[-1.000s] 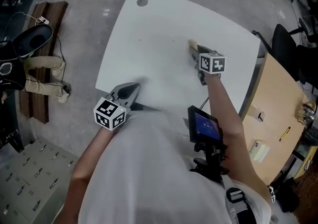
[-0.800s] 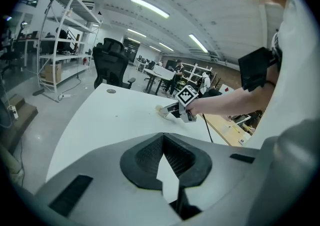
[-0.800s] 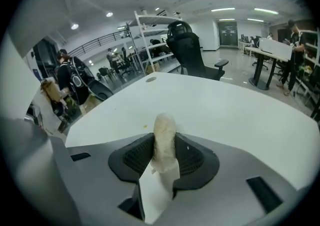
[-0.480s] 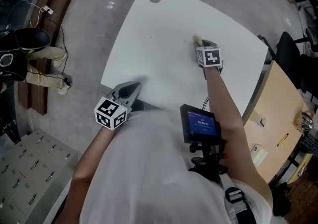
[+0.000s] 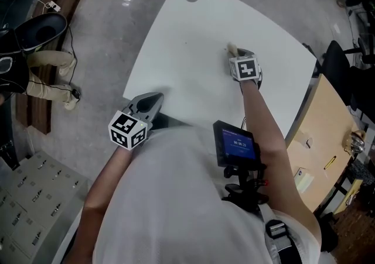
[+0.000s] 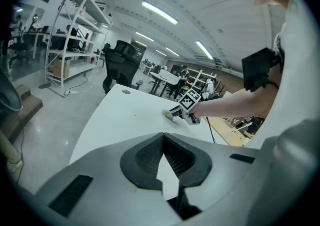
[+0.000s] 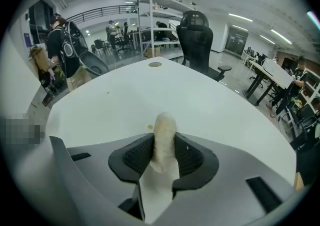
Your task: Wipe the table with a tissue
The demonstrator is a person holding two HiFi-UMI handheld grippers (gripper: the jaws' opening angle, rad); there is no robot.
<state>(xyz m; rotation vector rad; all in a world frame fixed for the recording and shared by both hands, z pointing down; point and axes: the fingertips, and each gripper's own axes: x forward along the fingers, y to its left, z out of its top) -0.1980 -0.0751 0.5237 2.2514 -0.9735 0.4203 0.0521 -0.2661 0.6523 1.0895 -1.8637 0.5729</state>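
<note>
White surface [image 5: 193, 34], tiny speck [image 7: 149, 127] near rolled tissue [image 7: 164, 132] that right tongs [image 7: 164, 146] clamped, left tongs [image 6: 163, 142] were closed, empty, black chair [image 7: 195, 37] beyond.

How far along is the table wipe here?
Done: the tissue is picked up, clamped by the right gripper. In hand: it is out over the white table. To do: wipe the yellowish speck just ahead of it. The left gripper is shut, empty.

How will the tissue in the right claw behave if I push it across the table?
The tissue looks rolled into a soft wad, so it will likely bend and flatten under pressure. Pinched in the right claw, it probably won't slip out. On the smooth table it should glide easily.
</note>
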